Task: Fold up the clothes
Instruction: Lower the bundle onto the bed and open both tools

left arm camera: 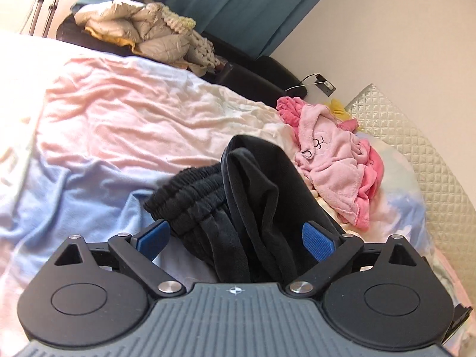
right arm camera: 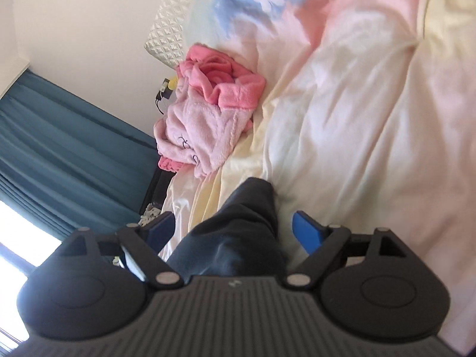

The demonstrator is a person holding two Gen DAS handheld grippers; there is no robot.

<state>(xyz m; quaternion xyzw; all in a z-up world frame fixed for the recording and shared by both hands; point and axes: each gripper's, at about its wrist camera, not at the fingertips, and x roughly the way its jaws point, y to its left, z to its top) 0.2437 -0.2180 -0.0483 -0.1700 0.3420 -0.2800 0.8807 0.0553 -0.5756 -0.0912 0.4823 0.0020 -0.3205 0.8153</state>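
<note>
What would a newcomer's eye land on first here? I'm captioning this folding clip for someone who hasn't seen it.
First the black garment, bunched on the pastel bedsheet between the wide-open blue pads of the left gripper; the right gripper, also open, has dark cloth between its pads too. Next, the pink fleece garment crumpled beyond it near the quilted headboard.

Both wrist views close over bed (left arm camera: 104,113), sharing pink robe (left arm camera: 336,163).

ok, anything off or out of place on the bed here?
Nothing damaged or spilled. The black garment lies bunched between the open left gripper pads, its elastic waistband crumpled, not yet flat. The pink robe is heaped unfolded near the headboard. The bed sheet is wrinkled.
</note>
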